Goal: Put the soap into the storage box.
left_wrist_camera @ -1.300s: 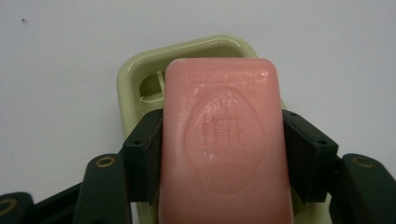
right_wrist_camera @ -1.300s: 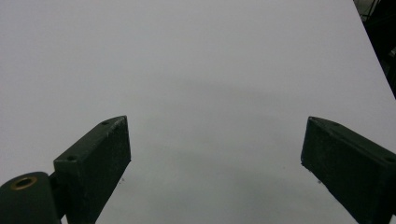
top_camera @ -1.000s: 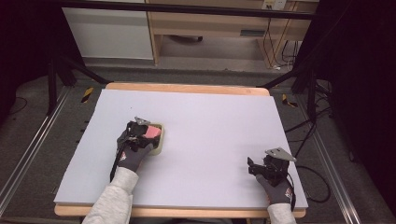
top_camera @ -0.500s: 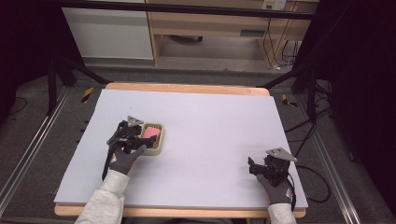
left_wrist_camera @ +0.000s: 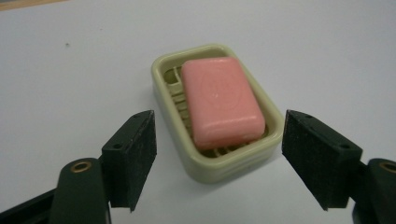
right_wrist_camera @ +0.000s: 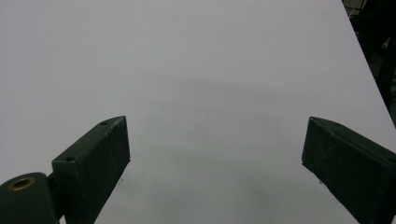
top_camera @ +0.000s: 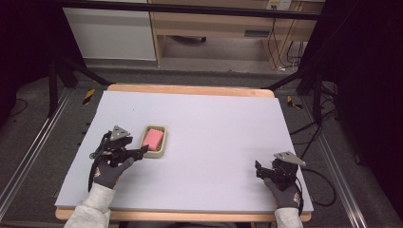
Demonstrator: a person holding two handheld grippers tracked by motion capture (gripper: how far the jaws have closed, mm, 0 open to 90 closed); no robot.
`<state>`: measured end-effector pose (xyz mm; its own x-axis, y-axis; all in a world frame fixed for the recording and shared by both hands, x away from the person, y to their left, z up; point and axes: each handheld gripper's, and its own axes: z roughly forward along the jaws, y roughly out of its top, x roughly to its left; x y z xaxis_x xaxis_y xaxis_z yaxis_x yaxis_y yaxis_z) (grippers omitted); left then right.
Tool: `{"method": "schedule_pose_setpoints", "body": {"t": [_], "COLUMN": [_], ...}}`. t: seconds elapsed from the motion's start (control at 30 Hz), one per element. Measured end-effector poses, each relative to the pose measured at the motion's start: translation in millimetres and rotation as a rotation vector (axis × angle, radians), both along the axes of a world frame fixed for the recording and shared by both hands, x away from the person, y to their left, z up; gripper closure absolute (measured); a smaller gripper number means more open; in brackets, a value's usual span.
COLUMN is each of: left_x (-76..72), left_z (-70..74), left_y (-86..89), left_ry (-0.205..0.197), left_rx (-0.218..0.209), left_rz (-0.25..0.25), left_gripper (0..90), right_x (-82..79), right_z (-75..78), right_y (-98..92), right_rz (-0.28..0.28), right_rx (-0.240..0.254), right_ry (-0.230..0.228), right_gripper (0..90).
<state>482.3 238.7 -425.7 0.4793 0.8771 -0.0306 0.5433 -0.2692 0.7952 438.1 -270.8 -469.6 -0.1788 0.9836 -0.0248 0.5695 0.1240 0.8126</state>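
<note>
In the high view, I had the left gripper (top_camera: 140, 153) just beside the near left side of the soap dish (top_camera: 155, 141), which sat toward the left edge of the table (top_camera: 228, 123), well apart from the right gripper (top_camera: 259, 169) near the near right corner. The pink soap bar (top_camera: 153, 138) lay in the dish. My worry there was a careless sweep of the left hand (top_camera: 110, 168) clipping the dish and sliding it across the smooth table top.

In the left gripper view, my jaws had just been opening and stood released, with nothing pressed between them; the dish (left_wrist_camera: 217, 112) lay ahead of the fingertips, the soap bar (left_wrist_camera: 220, 100) resting on its ribbed floor, tilted a little toward one long wall. I judged that a nudge to the near rim could tip the bar out, since soap is slick.

In the right gripper view, my jaws stood wide apart over the bare table (right_wrist_camera: 196, 70), holding nothing. Little risk there, unless I dragged its cable.
</note>
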Motion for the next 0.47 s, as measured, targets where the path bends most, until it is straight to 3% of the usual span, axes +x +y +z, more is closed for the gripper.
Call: {"method": "schedule_pose_setpoints", "body": {"t": [0.47], "left_x": [-22.2], "left_z": [-25.7], "left_y": [45.9], "left_ry": [0.007], "left_rx": [0.016], "left_rz": [0.108], "left_gripper": [26.4], "right_x": [-2.2], "right_z": [-1.5], "right_y": [-2.7], "right_rz": [-0.017], "right_rx": [-0.021], "right_ry": [0.002], "right_gripper": [7.0]}}
